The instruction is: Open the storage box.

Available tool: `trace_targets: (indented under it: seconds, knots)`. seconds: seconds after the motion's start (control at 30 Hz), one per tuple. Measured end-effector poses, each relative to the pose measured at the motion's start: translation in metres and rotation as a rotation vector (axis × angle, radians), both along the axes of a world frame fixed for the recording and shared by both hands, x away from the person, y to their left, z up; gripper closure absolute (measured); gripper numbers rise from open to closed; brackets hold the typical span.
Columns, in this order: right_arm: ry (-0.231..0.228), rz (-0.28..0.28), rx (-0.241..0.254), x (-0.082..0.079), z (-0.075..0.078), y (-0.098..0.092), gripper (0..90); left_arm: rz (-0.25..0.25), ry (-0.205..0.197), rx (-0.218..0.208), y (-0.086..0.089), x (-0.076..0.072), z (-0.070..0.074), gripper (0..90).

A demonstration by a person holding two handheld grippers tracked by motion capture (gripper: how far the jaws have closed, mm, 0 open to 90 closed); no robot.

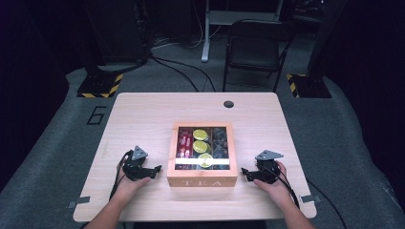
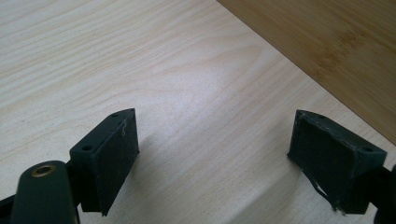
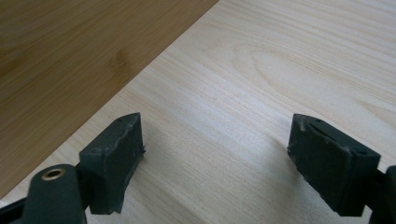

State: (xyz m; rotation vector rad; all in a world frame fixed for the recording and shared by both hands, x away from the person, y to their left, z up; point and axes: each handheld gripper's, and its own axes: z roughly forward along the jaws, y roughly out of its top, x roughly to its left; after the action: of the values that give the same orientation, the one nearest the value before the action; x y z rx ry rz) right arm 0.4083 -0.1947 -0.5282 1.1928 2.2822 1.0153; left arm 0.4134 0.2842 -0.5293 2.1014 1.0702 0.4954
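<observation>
A wooden tea box (image 1: 202, 181) marked TEA on its front stands at the middle of the table, its glass lid down. Through the glass I see red packets (image 1: 184, 143), yellow-green round packets (image 1: 200, 146) and dark packets (image 1: 219, 142). My left gripper (image 1: 157, 169) rests on the table just left of the box, open, nothing between its jaws; the box's side wall (image 2: 327, 42) shows in the left gripper view. My right gripper (image 1: 244, 171) rests just right of the box, open and empty, with the box's wall (image 3: 60, 60) at the left of the right gripper view.
The light wooden table (image 1: 138, 119) has a round cable hole (image 1: 229, 104) at its far edge. A dark folding chair (image 1: 255, 47) stands beyond the table. Cables trail on the grey floor (image 1: 181, 71).
</observation>
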Motion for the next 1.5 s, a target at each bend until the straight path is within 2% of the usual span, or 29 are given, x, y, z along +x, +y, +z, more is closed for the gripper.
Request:
trace_targets:
  seconds: [0.13,0.17,0.83,0.97,1.03,1.07,1.17,1.27,1.4,1.5]
  knots:
    - [0.005,-0.005,-0.001,0.000,0.000,0.000,15.6,-0.004,-0.002,-0.005,0.000,0.000,-0.001,14.7]
    - [0.004,-0.005,-0.003,0.001,0.000,0.000,14.9,-0.013,0.009,0.001,0.000,-0.001,0.000,14.6]
    - [-0.005,-0.030,0.002,-0.001,-0.001,0.001,14.0,0.000,0.009,-0.010,-0.002,-0.002,0.000,15.2]
    - [0.005,-0.031,-0.010,-0.001,0.001,0.000,19.5,0.003,0.003,-0.006,-0.001,-0.001,0.000,16.8]
    - [0.014,-0.055,-0.003,-0.002,0.004,-0.002,27.8,0.006,0.016,-0.012,0.000,-0.001,0.002,20.2]
    - [0.014,-0.055,-0.003,-0.002,0.004,-0.002,27.8,0.008,0.014,-0.024,0.000,-0.001,0.002,20.2]
    - [0.034,-0.067,-0.012,-0.003,0.007,-0.004,31.5,0.015,0.045,-0.042,0.002,-0.001,0.005,24.3]
    - [0.022,-0.048,-0.018,-0.003,0.010,-0.006,33.5,0.016,0.064,-0.043,0.001,-0.003,0.007,26.0]
    - [0.005,-0.037,-0.011,-0.007,0.016,-0.005,34.9,0.040,0.088,-0.079,0.000,-0.003,0.008,27.1]
    - [-0.011,-0.016,-0.019,-0.010,0.020,-0.003,35.3,0.037,0.086,-0.069,-0.003,-0.005,0.011,28.8]
